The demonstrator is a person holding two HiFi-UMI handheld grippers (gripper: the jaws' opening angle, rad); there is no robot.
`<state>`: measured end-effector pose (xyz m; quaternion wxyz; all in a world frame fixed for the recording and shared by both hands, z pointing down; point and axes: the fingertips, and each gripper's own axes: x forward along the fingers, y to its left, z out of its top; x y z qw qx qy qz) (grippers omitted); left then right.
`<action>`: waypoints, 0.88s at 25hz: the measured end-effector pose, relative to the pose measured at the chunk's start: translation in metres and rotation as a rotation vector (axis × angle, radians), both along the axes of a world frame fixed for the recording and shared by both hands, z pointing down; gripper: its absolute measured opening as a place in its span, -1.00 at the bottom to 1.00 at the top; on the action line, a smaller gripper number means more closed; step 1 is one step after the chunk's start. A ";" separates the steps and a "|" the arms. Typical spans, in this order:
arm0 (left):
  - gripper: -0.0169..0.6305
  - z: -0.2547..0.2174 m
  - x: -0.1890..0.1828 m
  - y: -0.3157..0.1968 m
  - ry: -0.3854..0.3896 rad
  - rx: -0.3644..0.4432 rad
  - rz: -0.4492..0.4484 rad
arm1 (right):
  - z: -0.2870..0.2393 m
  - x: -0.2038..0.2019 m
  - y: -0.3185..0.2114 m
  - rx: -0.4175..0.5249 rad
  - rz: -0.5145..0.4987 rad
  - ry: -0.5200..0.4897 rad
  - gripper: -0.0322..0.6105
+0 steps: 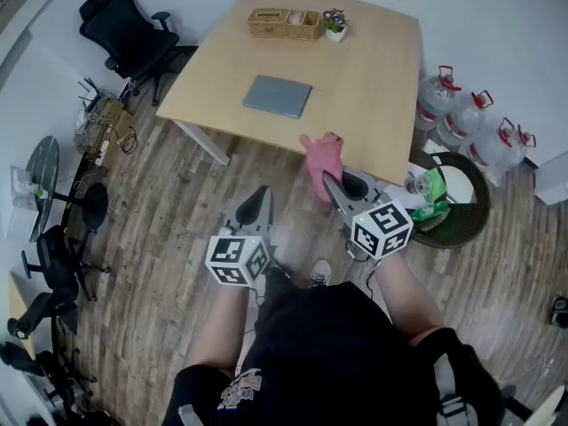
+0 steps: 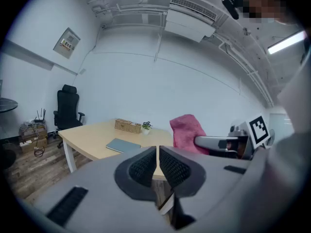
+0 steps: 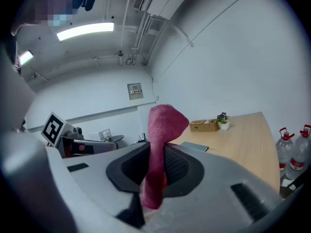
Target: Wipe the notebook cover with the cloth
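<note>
left tool (image 2: pixel 158 154): jaws pressed together, empty | right tool (image 3: pixel 156 166): pinching pink cloth (image 3: pixel 163 125), which stands up above the jaws | grey notebook (image 1: pixel 278 96): closed, flat, mid worktop (image 1: pixel 382 78), well apart from both tools | wicker basket (image 1: pixel 284 23), potted plant (image 1: pixel 335 23): far edge

The cloth (image 1: pixel 324 153) is pink, the notebook (image 1: pixel 278 96) grey-blue, the desk (image 1: pixel 373 69) pale wood. The grey left hand-held gripper (image 1: pixel 258 195) and right hand-held gripper (image 1: pixel 335 183) carry black-and-white square markers.
</note>
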<state>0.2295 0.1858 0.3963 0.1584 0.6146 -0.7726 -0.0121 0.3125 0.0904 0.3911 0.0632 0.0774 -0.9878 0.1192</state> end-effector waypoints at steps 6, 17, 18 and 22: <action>-0.90 -0.003 -0.009 0.001 0.007 0.010 -0.012 | -0.003 -0.006 -0.001 -0.023 0.007 -0.020 -0.68; -0.89 -0.004 -0.040 0.004 0.002 0.016 -0.013 | -0.005 -0.030 -0.004 -0.032 0.027 -0.021 -0.68; -0.89 -0.003 -0.045 0.004 0.003 0.015 -0.014 | -0.005 -0.034 -0.005 -0.032 0.031 -0.018 -0.68; -0.82 0.001 -0.065 0.002 0.013 0.010 -0.001 | -0.002 -0.052 -0.008 -0.035 0.048 -0.008 -0.68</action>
